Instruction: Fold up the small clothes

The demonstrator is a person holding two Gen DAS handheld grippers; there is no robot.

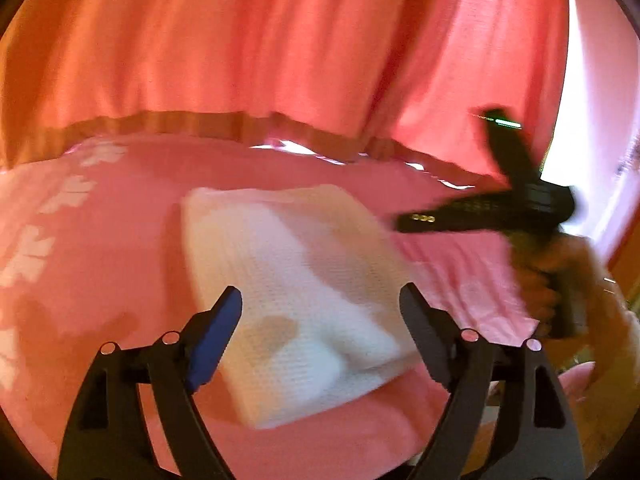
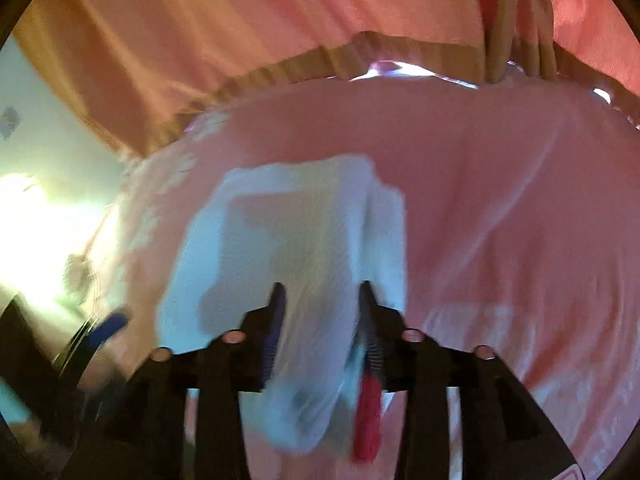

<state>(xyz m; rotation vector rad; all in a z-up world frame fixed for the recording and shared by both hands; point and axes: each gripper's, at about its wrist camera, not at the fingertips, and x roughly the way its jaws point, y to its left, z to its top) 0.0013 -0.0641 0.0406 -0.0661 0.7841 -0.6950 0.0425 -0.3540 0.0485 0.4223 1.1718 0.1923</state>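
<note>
A small white waffle-knit cloth (image 1: 296, 280) lies folded into a rough rectangle on the pink bedspread (image 1: 112, 264). My left gripper (image 1: 320, 302) hovers just over its near edge, open wide, with nothing between its blue-padded fingers (image 1: 224, 320). To the right of the cloth, a hand (image 1: 560, 276) holds my right gripper (image 1: 444, 168), blurred, its two fingers spread apart above the bed. In the right wrist view the white cloth (image 2: 296, 232) shows through the gap of the right gripper (image 2: 322, 294). The pads do not press on it. The left gripper's blue pad (image 2: 112, 324) shows blurred at lower left.
A pink curtain (image 1: 280, 40) with a brown hem hangs behind the bed. White flower prints (image 1: 28, 256) run along the bedspread's left side. Bright window light (image 1: 592, 128) comes in at the right. Pale walls and a bright glare (image 2: 32, 220) fill the left of the right wrist view.
</note>
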